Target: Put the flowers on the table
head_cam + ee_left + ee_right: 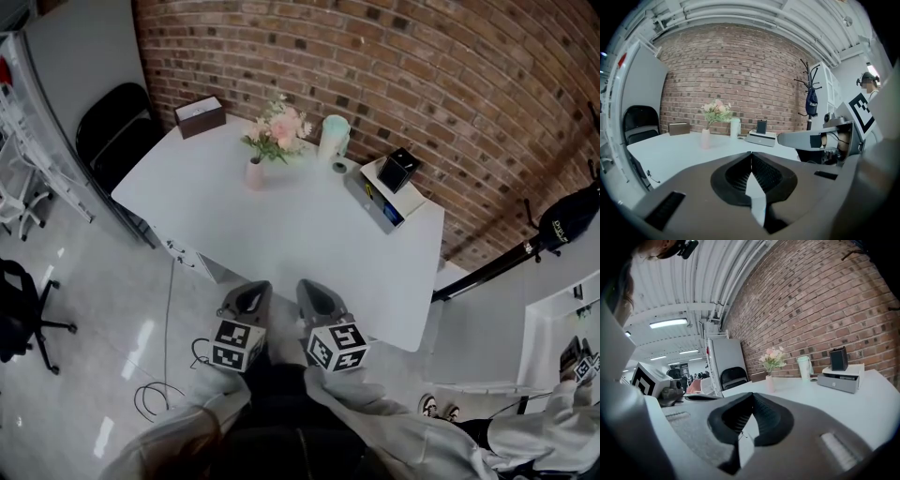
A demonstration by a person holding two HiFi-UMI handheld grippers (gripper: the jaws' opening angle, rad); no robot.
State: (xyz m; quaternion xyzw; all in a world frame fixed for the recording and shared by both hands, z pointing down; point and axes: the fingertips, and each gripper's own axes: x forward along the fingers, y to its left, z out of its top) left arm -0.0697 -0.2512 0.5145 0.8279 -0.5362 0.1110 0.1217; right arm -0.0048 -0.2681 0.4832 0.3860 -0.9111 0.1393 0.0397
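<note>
Left tool [254, 289], right tool [315, 288]: both pressed together, empty, at near counter [281, 239] edge. Flowers [278, 128] in slim vase [255, 175] at far side, cup [334, 138] near. Risk: sideways bump tips top-heavy vase.

The room is evenly and softly lit from above; a long ceiling lamp [668, 323] glows at the far left in the right gripper view. The white table [281, 234] is bright, with only faint shadows. The glossy floor [94, 309] carries pale glare patches at the near left. All views bend strongly at the edges, curving the brick wall [422, 75], and both gripper views darken to black corners. The closest foreground there is soft, while the far flowers [279, 127] stay fairly sharp.
</note>
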